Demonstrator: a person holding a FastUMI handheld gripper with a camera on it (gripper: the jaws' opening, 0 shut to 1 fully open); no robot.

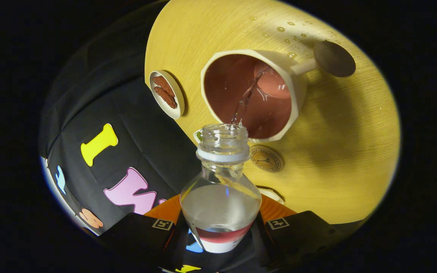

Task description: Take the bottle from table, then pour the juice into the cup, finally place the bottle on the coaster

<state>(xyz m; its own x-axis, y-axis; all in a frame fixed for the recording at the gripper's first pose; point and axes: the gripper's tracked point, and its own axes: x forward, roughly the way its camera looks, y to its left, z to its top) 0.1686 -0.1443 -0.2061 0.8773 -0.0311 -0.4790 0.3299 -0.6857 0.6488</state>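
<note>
The pour is under way, and in my judgement doing it well means keeping the tilt steady so the thin stream keeps landing inside the cup rather than on its near rim, then righting the bottle slowly to stop drips on the bench, which already carries droplets beyond the cup. Going left to right: well ahead and to the left of the gripper a small white dish holds two reddish-brown pieces. Between the fingers sits the clear bottle, clamped on both sides near its label end, uncapped, its neck pointing forward; it is still roughly half full of clear liquid, pooled toward the gripper. A narrow stream leaves its mouth and falls into the cup just ahead, a white faceted cup with a dark pinkish inside; how much has gathered there is hard to tell. Just beyond the bottle's mouth, to the right and near the cup, lies the round brown coaster, unoccupied. Farther right, past the cup's handle, rests a grey round disc.
</note>
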